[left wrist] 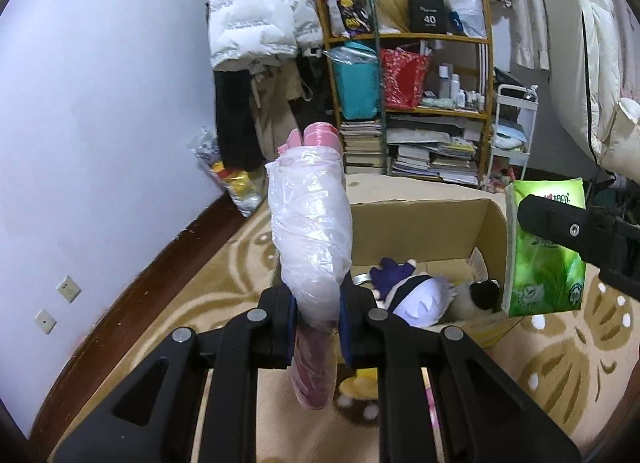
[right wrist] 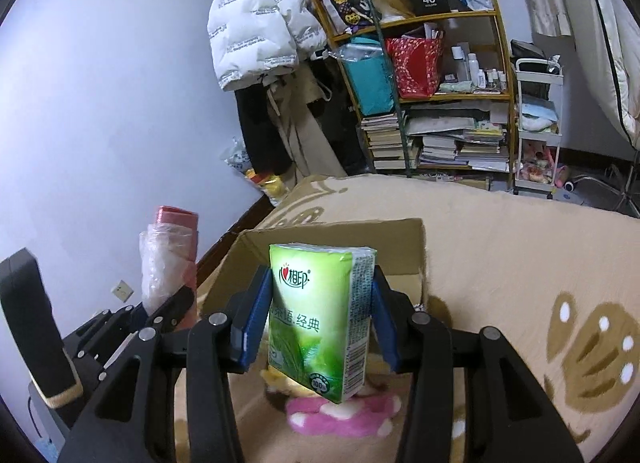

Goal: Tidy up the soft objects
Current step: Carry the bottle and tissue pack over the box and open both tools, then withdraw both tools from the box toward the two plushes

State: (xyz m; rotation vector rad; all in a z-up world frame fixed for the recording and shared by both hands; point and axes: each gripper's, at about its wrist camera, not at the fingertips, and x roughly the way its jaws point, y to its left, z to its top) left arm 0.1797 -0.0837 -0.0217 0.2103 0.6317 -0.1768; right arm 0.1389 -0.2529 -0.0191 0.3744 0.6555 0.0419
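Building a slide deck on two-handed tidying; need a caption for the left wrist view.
Left gripper clamps a plastic-wrapped pink roll above the cardboard box holding plush toys.

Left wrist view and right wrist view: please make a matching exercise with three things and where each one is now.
Things:
1. green tissue pack
2. pink bag roll
3. purple-and-white plush

Places:
A. inside the cardboard box
B. clamped in the right gripper
C. clamped in the left gripper

Pairs: 1-B, 2-C, 3-A
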